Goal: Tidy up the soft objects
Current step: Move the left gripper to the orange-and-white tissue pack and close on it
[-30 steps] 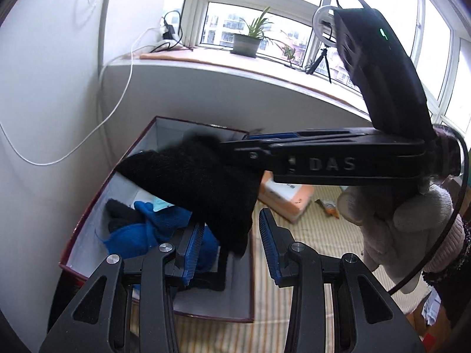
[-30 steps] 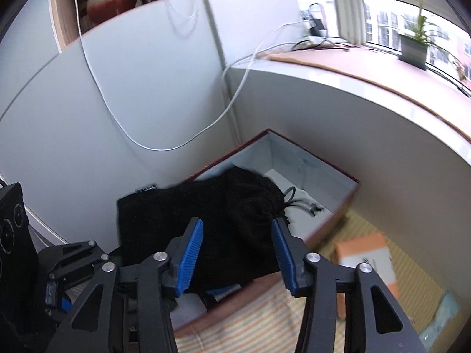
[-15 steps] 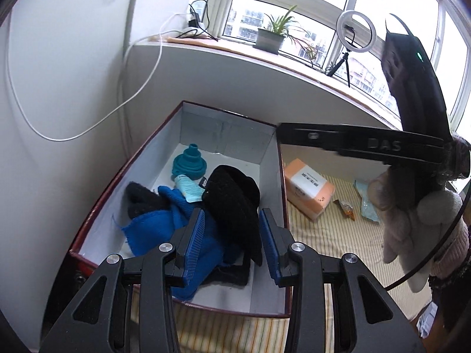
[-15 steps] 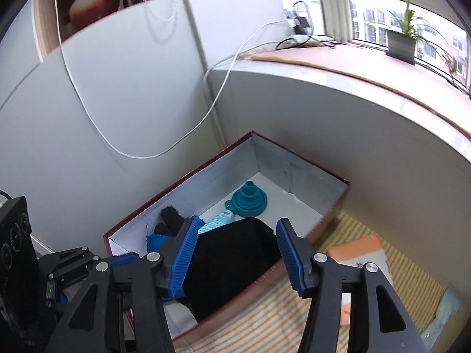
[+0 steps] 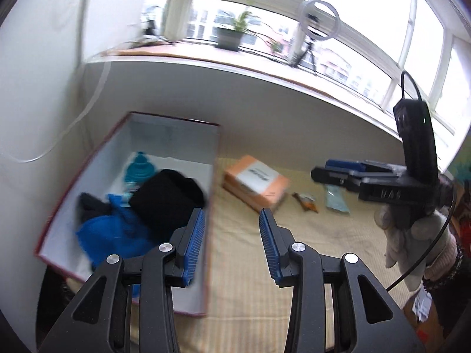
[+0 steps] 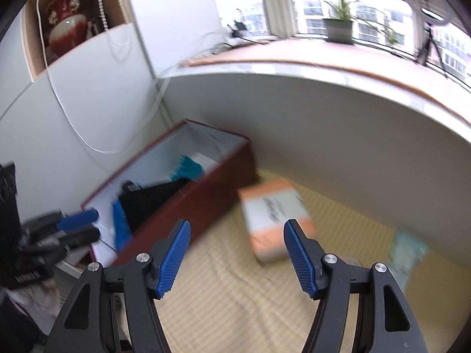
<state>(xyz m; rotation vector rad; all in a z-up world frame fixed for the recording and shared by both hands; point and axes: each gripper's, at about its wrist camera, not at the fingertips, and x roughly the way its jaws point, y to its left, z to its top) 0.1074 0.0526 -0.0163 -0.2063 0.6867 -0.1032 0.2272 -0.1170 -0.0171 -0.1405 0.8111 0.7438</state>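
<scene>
A red-edged box with white inner walls stands at the left on the striped mat; it also shows in the right wrist view. Inside lie a black knitted piece, a blue knitted piece and a teal funnel. The black piece and teal funnel show in the right wrist view too. My left gripper is open and empty over the box's right wall. My right gripper is open and empty over the mat, and shows from the side in the left wrist view.
An orange and white packet lies on the mat right of the box, also in the right wrist view. A small snack wrapper and a pale blue packet lie further right. A window ledge with a potted plant overhangs behind.
The black knitted piece was dropped from the right gripper into the box. Both grippers then swung right, away from the box and over the mat; the right jaws opened wider.
</scene>
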